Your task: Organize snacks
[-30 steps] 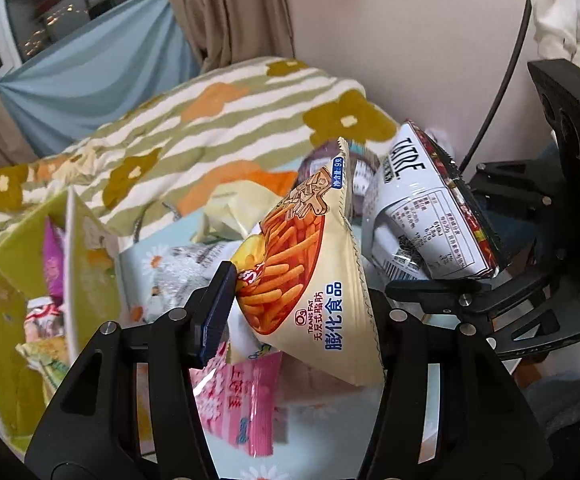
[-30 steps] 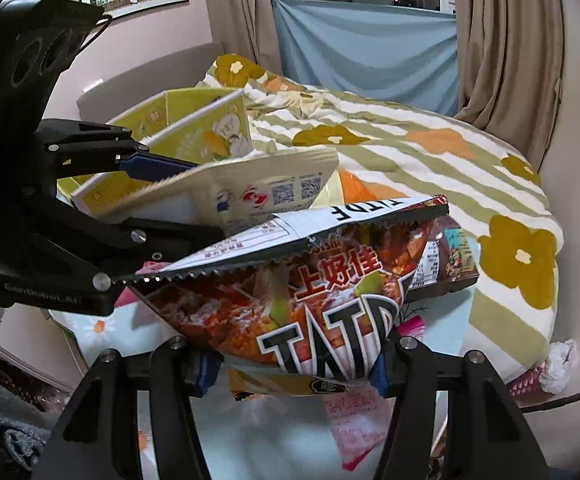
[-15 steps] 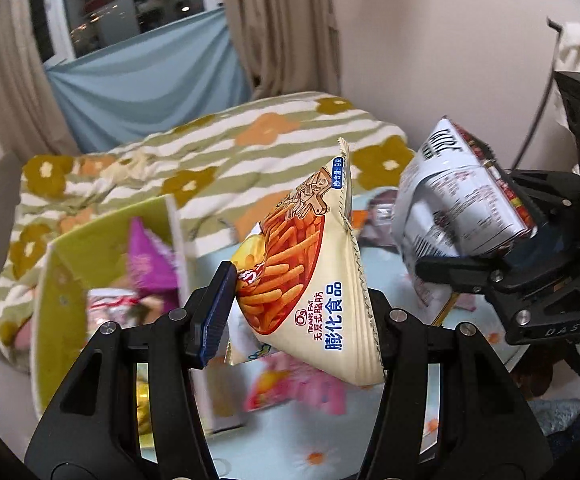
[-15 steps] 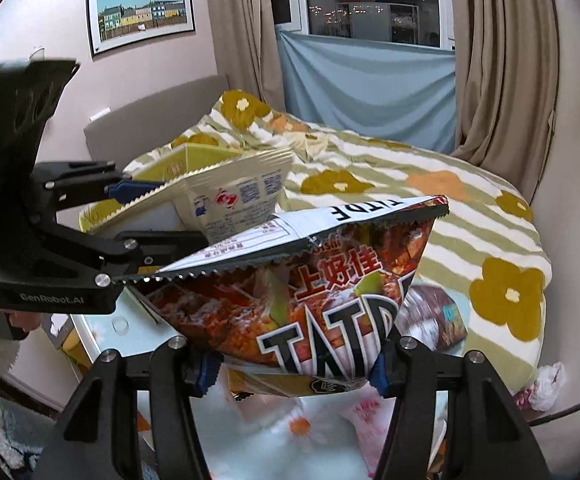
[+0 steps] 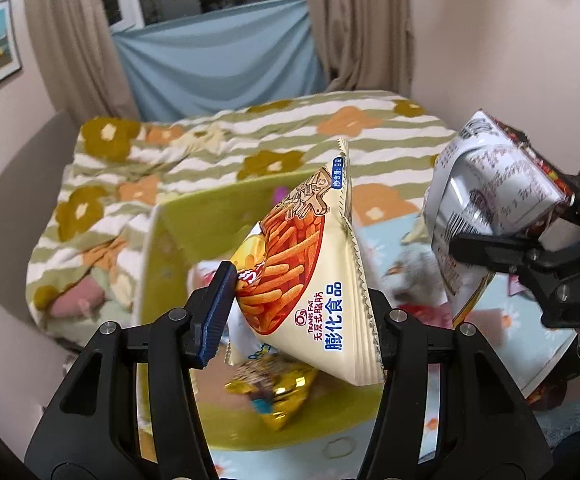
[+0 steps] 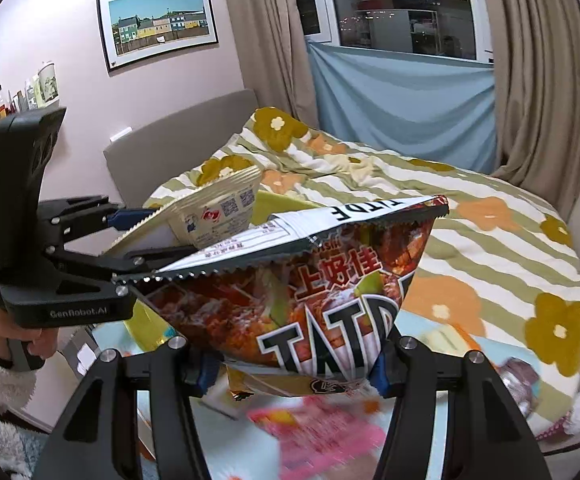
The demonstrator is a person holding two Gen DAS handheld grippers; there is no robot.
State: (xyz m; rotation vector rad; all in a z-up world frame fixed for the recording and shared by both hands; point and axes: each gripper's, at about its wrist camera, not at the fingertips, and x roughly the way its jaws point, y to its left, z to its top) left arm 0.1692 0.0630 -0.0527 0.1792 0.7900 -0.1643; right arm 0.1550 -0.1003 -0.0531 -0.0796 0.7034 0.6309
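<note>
We hold two snack bags in the air, one in each gripper, above a yellow-green box (image 5: 218, 216) that sits on a small table (image 5: 394, 240) beside a bed with a striped flower blanket (image 5: 210, 152). Our left gripper (image 5: 298, 300) is clamped on a small cream bag of orange snack sticks (image 5: 310, 268), its blue pads pressing the lower part of the pouch so the bag stands tilted with its crimped top seam pointing up. Our right gripper (image 6: 290, 364) is clamped on a larger red chip bag (image 6: 310, 292), gripped across its lower half, with the flat top seam lying nearly level. Both bags look puffed with air, so we judge them very light, soft and crinkly, with brittle contents that a hard squeeze would crush; the smooth foil may slip, so a hold near a seam or across the narrow end seems safest. The box is open at the top and lies directly below the cream bag. Inside it we see a gold-wrapped packet (image 5: 274, 392) on the floor of the box and some pale wrappers, blurred and hard to name. More packets, among them a pink one (image 6: 322, 428), lie loose on the table outside the box.
</note>
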